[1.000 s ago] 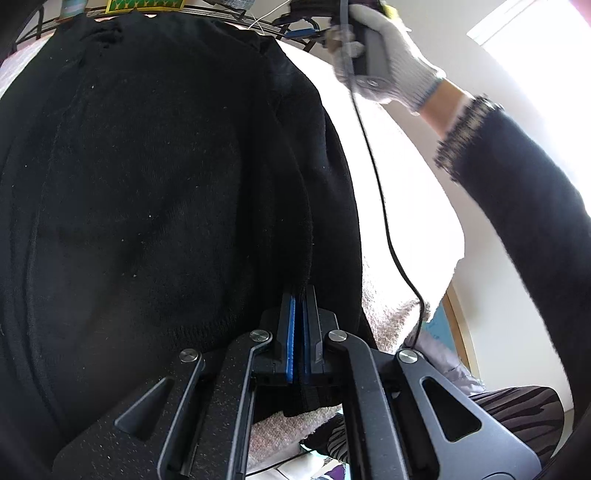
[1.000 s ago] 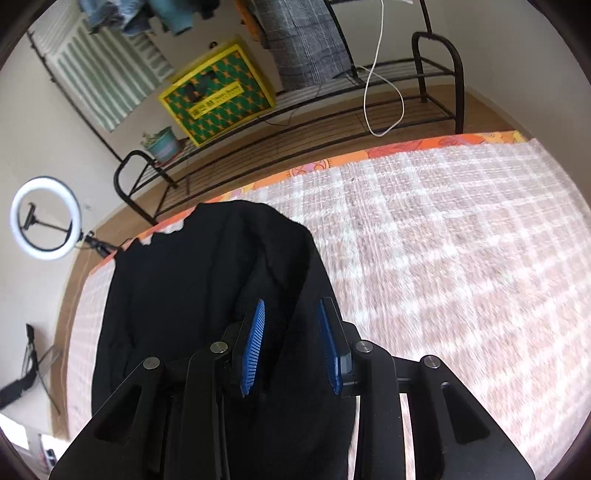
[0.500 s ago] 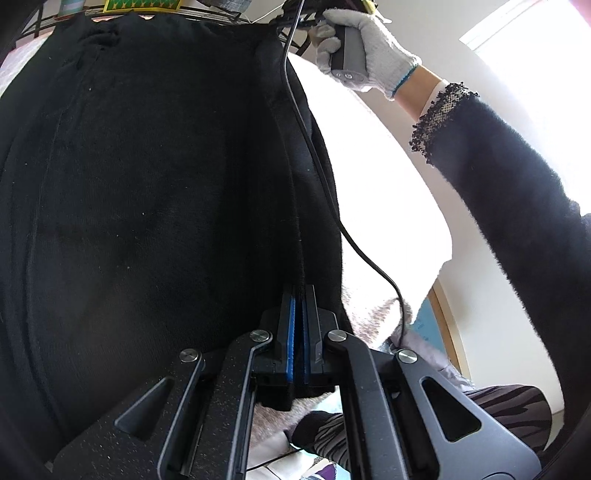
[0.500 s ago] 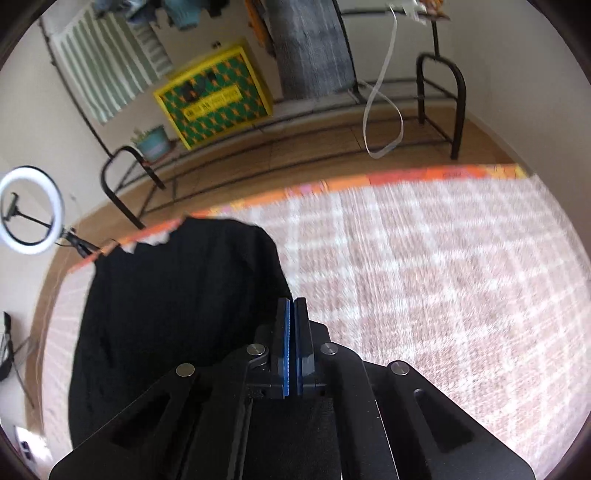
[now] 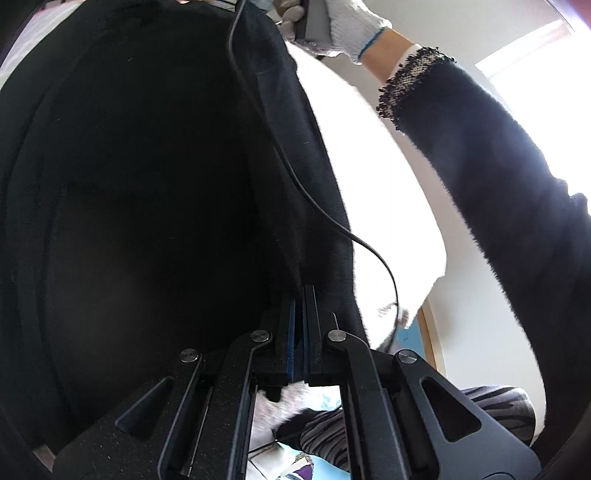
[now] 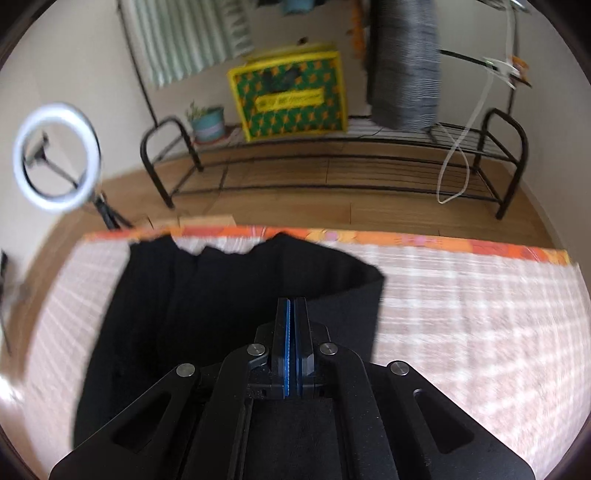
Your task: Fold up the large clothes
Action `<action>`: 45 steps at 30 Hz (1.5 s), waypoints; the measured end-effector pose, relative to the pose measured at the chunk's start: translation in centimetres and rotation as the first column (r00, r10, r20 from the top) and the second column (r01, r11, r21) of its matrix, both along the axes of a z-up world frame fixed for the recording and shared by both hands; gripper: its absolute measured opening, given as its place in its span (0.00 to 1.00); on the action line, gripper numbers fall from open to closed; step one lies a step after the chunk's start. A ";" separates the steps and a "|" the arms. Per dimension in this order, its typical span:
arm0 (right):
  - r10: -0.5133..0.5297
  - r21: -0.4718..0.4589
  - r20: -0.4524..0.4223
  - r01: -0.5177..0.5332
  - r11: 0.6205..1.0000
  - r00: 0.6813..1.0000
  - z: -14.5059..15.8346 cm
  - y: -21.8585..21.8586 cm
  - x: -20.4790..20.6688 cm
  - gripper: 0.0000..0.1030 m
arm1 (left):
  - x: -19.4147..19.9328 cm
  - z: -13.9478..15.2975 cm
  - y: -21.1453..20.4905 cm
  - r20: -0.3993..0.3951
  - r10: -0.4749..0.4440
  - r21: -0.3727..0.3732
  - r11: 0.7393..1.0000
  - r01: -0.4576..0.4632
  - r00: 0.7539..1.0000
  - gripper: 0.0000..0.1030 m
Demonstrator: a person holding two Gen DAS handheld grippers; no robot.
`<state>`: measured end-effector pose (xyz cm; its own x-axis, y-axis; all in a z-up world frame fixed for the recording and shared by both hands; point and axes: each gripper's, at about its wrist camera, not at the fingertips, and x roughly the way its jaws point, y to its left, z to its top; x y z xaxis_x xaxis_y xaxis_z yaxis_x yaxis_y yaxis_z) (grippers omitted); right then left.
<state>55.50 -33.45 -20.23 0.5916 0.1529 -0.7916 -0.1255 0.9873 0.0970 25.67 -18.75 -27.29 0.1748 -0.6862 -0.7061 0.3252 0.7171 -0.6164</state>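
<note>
Hidden: the black garment (image 5: 147, 206) fills most of the left wrist view, so the surface under it shows only as a pale overexposed band at the right; the garment's lower end is cut off behind the gripper bodies in both views
Hard to make out: the right wrist view is motion-blurred; the garment's far edge looks jagged, possibly a neckline or hem, but I cannot tell which
Left gripper (image 5: 300, 295): blue pads pressed together on a fold of the garment's right edge; cloth rises straight out of the closed tips
Right gripper (image 6: 291, 306): jaws fully together; black cloth lies right at and under the tips, seemingly pinched, though the blur leaves the grip itself unclear
Right hand (image 5: 332, 26): white knit glove, at the top of the left wrist view, gripping a handle; a black cable (image 5: 295, 177) trails from it across the garment
Garment: matte black, knit-like, spread on a pink-and-white checked cover (image 6: 480, 332) with an orange border (image 6: 406, 238); one flap lifted toward the right
Beyond: metal rack (image 6: 332, 162), ring light (image 6: 55, 155)
</note>
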 end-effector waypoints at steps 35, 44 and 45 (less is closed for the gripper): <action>-0.098 0.255 0.178 0.050 0.966 0.979 13.6 -8.9 -41.4 0.30 | -4.3 4.7 -0.7 0.309 -0.077 0.179 0.984 0.022 0.948 0.03; -0.188 0.338 0.152 0.128 0.932 0.970 10.6 -10.8 -44.5 0.30 | -3.3 0.6 -1.1 0.248 -0.054 0.205 0.979 0.002 0.967 0.08; -0.194 0.338 0.154 0.133 0.932 0.969 10.4 -11.1 -44.8 0.30 | -3.6 0.7 -1.2 0.259 -0.065 0.212 0.977 0.009 0.964 0.12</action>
